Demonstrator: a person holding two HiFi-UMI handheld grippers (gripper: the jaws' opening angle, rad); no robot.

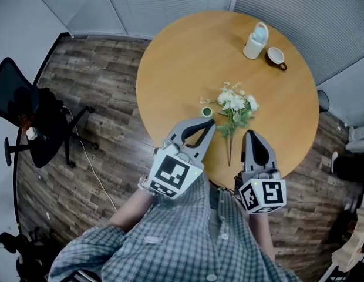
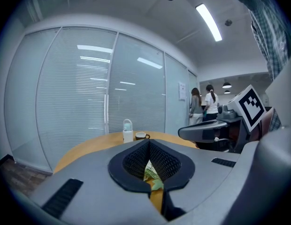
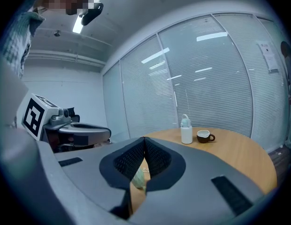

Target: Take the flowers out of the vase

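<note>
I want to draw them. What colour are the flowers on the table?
The flowers are white, with green leaves. The head view shows them best.

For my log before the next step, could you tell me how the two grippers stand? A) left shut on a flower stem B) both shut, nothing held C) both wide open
B: the left gripper and the right gripper each show jaws together, and the flowers lie on the table ahead of them.

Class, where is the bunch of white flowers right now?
In the head view the flowers lie on the round table, just right of the small vase, stem pointing toward the near edge.
</note>
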